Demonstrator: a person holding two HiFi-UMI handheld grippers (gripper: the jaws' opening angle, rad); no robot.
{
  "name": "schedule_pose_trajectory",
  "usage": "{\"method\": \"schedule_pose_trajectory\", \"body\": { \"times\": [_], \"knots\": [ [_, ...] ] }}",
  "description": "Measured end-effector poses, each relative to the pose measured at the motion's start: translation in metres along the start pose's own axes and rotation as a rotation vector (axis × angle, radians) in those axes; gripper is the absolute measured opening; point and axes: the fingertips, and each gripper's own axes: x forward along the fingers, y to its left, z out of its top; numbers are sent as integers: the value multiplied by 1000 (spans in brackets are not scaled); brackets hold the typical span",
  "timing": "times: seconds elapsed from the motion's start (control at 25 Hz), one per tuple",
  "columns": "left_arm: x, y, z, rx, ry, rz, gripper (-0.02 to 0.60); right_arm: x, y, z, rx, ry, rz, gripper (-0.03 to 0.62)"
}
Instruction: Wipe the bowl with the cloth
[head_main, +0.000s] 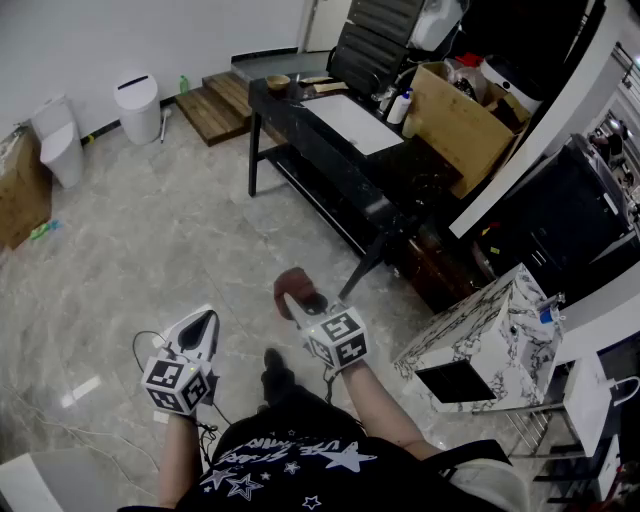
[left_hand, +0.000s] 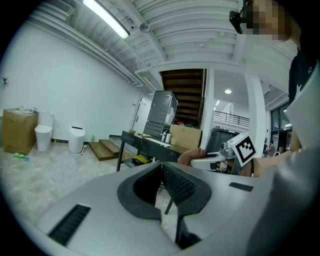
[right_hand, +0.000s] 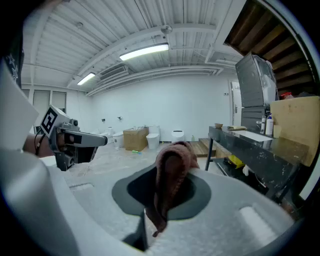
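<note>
A small wooden bowl (head_main: 278, 82) stands on the far end of a black table (head_main: 410, 165), well away from both grippers; it also shows small in the right gripper view (right_hand: 218, 125). My right gripper (head_main: 293, 298) is shut on a brown-red cloth (head_main: 292, 283), which bunches over the jaws and hangs between them (right_hand: 171, 167). My left gripper (head_main: 208, 318) is held over the floor, shut with nothing in it; its dark pads meet (left_hand: 161, 172). The left gripper view also catches the right gripper (left_hand: 200, 161) with the cloth (left_hand: 189, 156).
A white sheet (head_main: 352, 122), bottles and a large cardboard box (head_main: 455, 125) share the table. Wooden steps (head_main: 215, 108) and white bins (head_main: 138, 105) stand by the far wall. A marble-patterned cabinet (head_main: 480, 340) is at the right. Cables trail on the floor near my feet.
</note>
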Motion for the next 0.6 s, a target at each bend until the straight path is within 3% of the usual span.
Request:
{"method": "schedule_pose_trajectory", "body": {
  "times": [0.6],
  "knots": [
    [-2,-1,-7,-15,11,-18,18,-6,2,-8,7,16,-18,46]
  ]
}}
